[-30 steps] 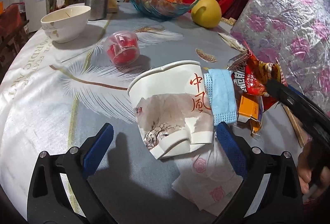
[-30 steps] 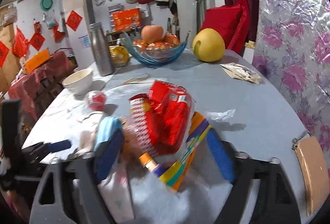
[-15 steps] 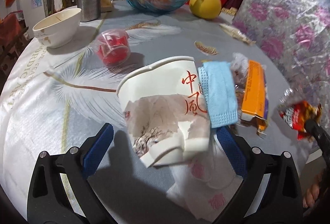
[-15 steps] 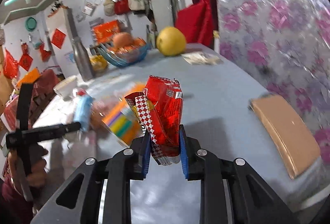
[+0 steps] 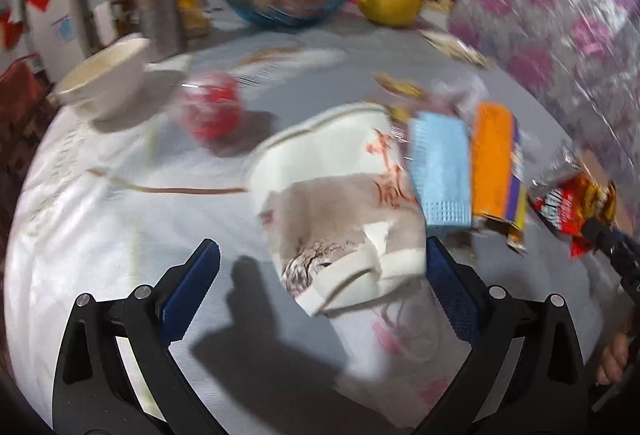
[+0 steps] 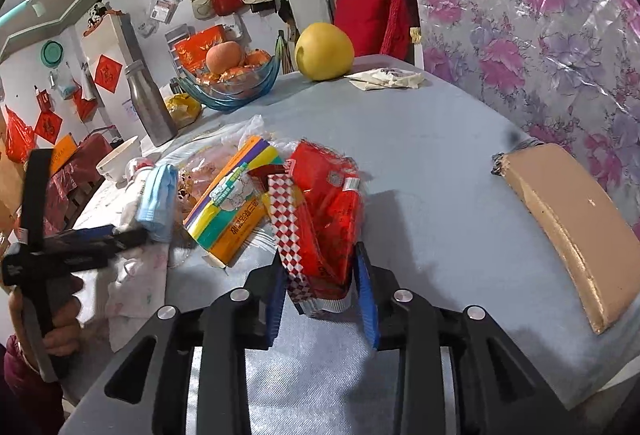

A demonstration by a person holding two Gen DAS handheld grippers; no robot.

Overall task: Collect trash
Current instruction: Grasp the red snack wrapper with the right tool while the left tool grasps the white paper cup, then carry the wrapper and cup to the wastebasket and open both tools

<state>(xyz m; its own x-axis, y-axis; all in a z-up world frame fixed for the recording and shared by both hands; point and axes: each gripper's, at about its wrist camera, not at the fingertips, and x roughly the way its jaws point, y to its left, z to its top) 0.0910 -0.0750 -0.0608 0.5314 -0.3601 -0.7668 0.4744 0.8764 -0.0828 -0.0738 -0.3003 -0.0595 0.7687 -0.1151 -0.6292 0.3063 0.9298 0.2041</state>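
One red wrapper (image 6: 324,223) is pinched in the right gripper (image 6: 322,295) above the bench (image 6: 432,155). Beside it lie one orange packet (image 6: 232,219), one blue mask (image 5: 442,171) and one crushed cup (image 5: 340,203), the cup between the wide-open left gripper's (image 5: 320,287) fingers.

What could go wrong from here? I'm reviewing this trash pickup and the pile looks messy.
The right tool pinches only the lower end of the red snack wrapper; the slick foil could slip out.

The left tool is open around the crushed paper cup, whose torn wall may buckle further when squeezed.

The blue face mask leans against the cup and could get dragged along.
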